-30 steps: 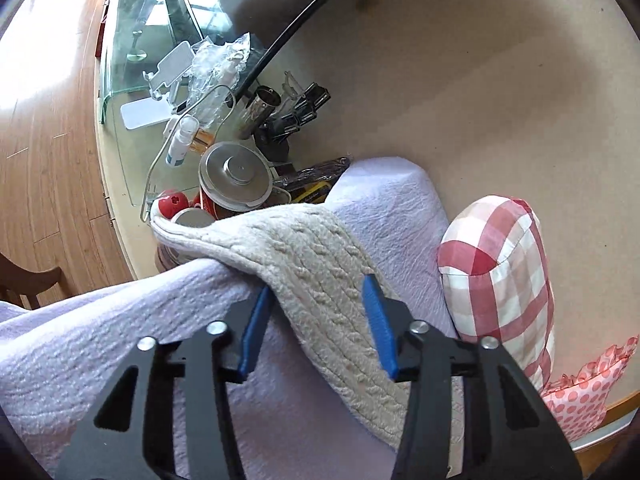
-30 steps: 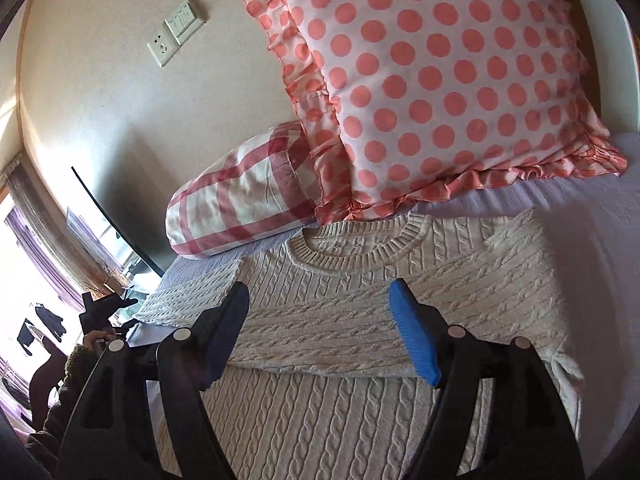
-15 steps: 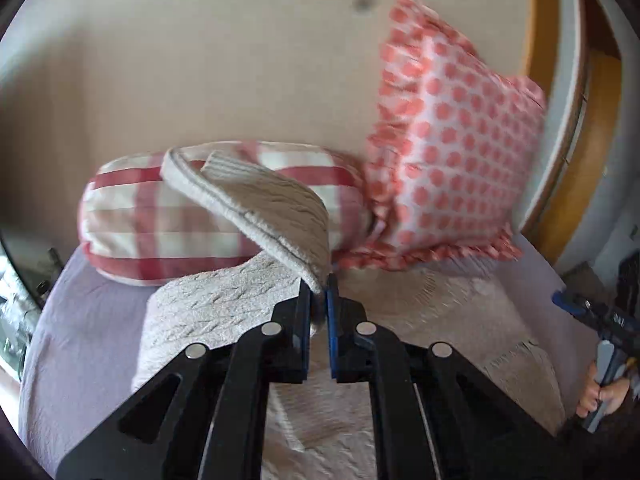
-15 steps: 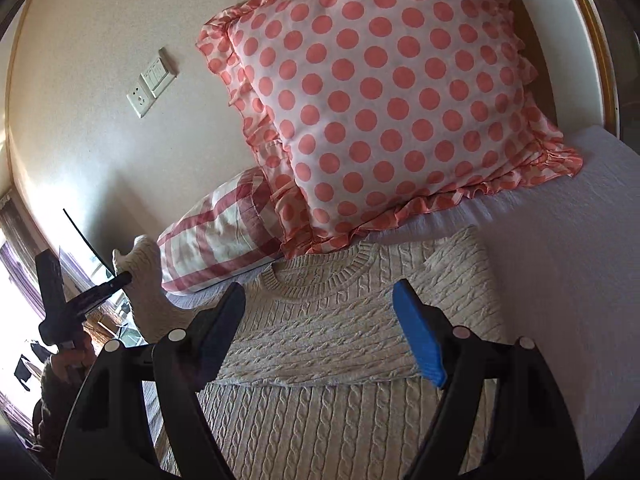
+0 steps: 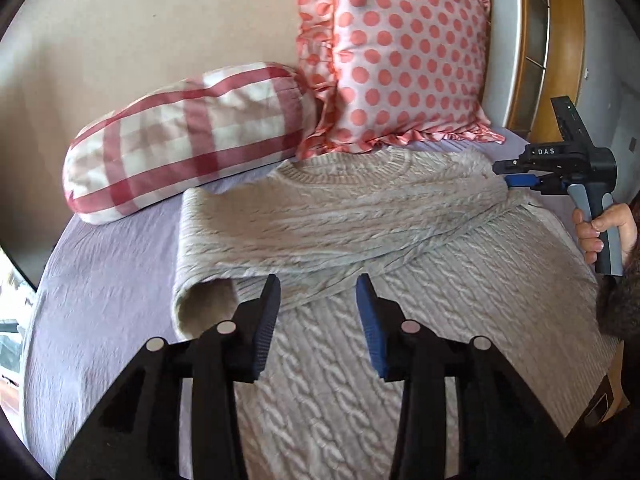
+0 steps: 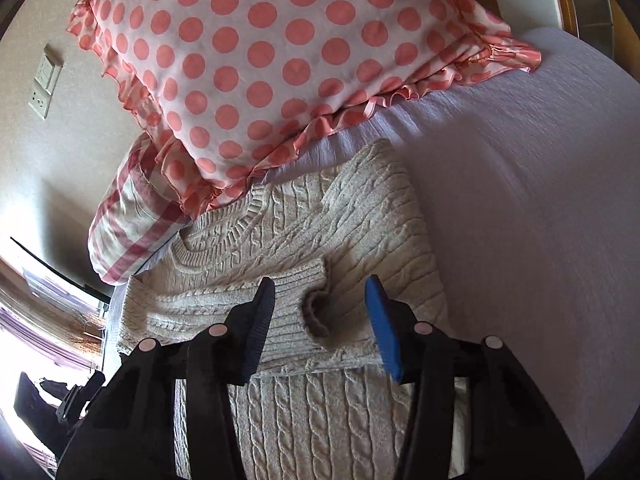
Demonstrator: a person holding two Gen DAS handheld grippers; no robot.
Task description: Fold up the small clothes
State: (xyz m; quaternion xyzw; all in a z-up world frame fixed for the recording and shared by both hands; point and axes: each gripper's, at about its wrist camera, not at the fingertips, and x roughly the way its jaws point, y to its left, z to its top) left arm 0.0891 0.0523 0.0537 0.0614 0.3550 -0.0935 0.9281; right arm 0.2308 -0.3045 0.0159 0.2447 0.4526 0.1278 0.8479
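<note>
Pillows [image 5: 400, 60] behind sweater [image 5: 340, 216]; claws apart.

Cream cable-knit sweater [image 5: 360, 216], polka-dot pillow [image 5: 400, 60]

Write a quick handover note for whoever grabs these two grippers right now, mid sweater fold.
Left gripper: open, empty, above the sweater.
Right gripper: open, empty, over a sleeve cuff.
Sweater lies flat on the purple bedspread, collar toward the polka-dot pillow and checked pillow.
Done: both sleeves are folded across the chest.
Left: fold the body up, probably hem toward collar, then tidy.
</note>
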